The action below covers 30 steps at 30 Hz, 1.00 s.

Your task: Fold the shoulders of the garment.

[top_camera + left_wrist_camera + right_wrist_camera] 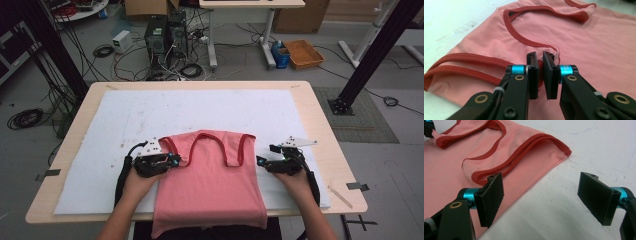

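L tool (540, 75) pinches the pink cotton tank top (210, 185) at its red armhole trim; R tool (546, 200) gapes wide beside the far edge—should clamp matching trim, then lift evenly.

Two forearms reaching in from the near edge, left gripper (176, 161) low and level, jaws nearly together with a narrow gap, pinching pink cloth, right gripper (260, 161) low, pointing inward, jaws spread wide with nothing between them
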Tool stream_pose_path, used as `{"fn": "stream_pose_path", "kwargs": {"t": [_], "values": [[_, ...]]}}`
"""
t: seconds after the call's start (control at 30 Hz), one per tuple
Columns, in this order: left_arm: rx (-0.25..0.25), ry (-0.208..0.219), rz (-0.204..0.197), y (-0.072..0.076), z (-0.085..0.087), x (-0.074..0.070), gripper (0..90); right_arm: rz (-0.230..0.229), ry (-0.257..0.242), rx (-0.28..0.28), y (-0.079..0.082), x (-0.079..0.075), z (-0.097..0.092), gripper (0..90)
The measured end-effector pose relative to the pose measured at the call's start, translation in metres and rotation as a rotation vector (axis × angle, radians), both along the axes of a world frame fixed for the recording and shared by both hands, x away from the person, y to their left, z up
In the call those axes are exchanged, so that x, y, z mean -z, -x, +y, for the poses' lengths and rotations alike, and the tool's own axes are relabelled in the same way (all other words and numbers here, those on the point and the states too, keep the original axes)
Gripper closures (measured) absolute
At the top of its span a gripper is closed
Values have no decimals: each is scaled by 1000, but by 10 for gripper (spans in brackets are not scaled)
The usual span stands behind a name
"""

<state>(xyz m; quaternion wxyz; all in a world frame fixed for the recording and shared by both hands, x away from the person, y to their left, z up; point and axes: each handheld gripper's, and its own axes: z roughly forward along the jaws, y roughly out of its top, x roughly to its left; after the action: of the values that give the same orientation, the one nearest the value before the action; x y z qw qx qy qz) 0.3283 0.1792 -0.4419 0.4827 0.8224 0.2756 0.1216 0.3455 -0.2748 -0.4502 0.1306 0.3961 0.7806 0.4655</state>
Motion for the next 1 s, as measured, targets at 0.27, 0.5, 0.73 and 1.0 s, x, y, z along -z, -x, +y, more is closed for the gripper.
{"fn": "stream_pose_path", "kwargs": {"t": [0.27, 0.5, 0.73, 1.0], "values": [[1, -69, 22, 6, 4, 7, 828, 5, 0, 0, 0, 0, 0, 209], [7, -88, 42, 8, 5, 8, 828, 6, -3, 1, -1, 0, 0, 210], [-13, -70, 48, 7, 7, 7, 725, 7, -2, -1, -1, 0, 0, 209], [-132, 70, 6, 3, 22, -2, 379, 7, 1, -6, -1, 0, 0, 209]]}}
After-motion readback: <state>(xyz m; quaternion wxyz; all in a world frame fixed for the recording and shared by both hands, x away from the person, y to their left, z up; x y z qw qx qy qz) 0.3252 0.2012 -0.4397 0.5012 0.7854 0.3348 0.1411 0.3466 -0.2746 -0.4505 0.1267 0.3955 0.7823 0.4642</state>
